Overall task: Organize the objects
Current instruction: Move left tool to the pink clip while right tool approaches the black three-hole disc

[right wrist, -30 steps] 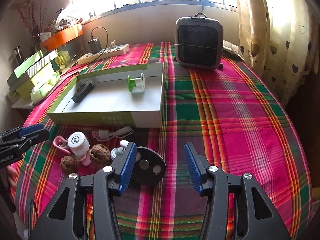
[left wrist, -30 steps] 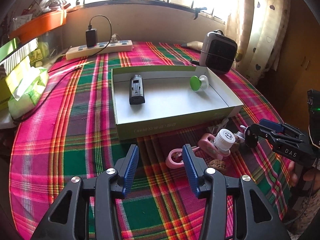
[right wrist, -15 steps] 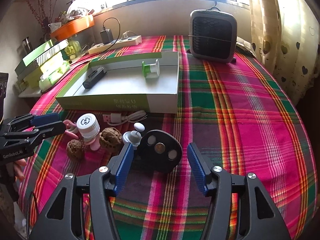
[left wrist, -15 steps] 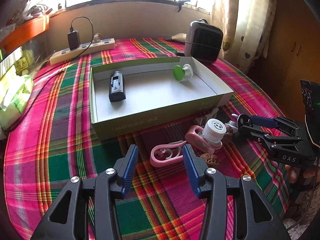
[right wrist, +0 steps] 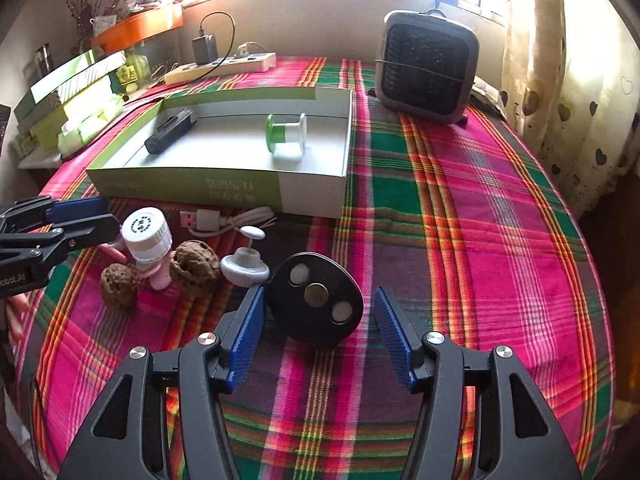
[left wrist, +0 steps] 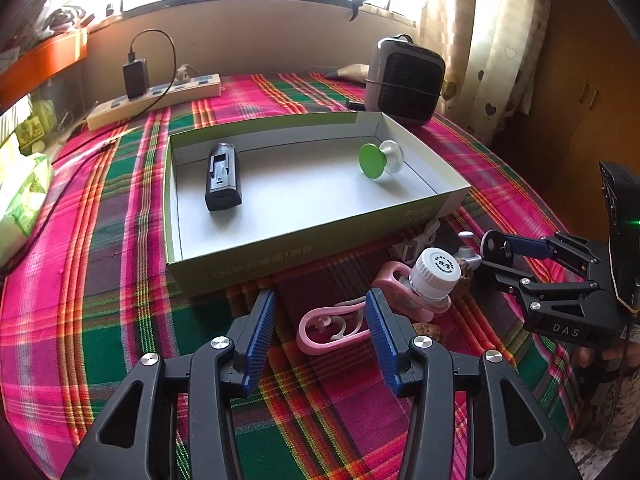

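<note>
Right gripper [right wrist: 318, 326] fingers spread wider since a second ago, now straddling the black disc [right wrist: 316, 304] ungripped; left gripper [left wrist: 320, 334] open over pink clip [left wrist: 334, 328], grabs pending.

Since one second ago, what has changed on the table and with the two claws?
The right claw has come forward around the black round disc with three metal buttons and opened wider; its pads do not touch it. The left claw has closed in on the pink plastic clip, still open. The green cardboard box and its contents stayed put.
</note>
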Demonstrator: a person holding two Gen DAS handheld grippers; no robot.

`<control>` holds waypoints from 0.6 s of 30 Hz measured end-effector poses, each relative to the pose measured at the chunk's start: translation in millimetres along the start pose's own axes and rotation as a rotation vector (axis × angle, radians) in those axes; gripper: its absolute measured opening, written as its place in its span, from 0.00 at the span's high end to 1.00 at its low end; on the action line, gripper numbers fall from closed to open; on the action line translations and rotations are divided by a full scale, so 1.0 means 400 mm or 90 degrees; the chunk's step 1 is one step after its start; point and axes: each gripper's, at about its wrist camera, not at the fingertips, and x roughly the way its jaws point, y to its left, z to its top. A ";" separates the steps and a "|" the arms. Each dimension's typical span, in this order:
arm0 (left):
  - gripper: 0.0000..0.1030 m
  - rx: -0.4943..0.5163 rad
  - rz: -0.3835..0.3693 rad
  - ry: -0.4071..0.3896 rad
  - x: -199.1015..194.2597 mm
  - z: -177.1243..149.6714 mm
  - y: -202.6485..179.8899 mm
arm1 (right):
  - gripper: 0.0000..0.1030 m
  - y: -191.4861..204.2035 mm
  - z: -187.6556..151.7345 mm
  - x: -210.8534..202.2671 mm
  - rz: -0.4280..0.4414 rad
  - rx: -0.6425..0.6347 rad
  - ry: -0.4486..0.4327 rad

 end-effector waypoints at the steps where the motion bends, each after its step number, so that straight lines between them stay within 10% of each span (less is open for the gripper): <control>1: 0.56 0.002 -0.002 0.002 0.001 0.000 -0.002 | 0.45 -0.003 0.001 0.000 -0.008 0.001 0.000; 18: 0.56 0.066 0.004 0.033 -0.016 -0.038 -0.044 | 0.45 -0.034 0.004 0.001 -0.024 0.032 0.003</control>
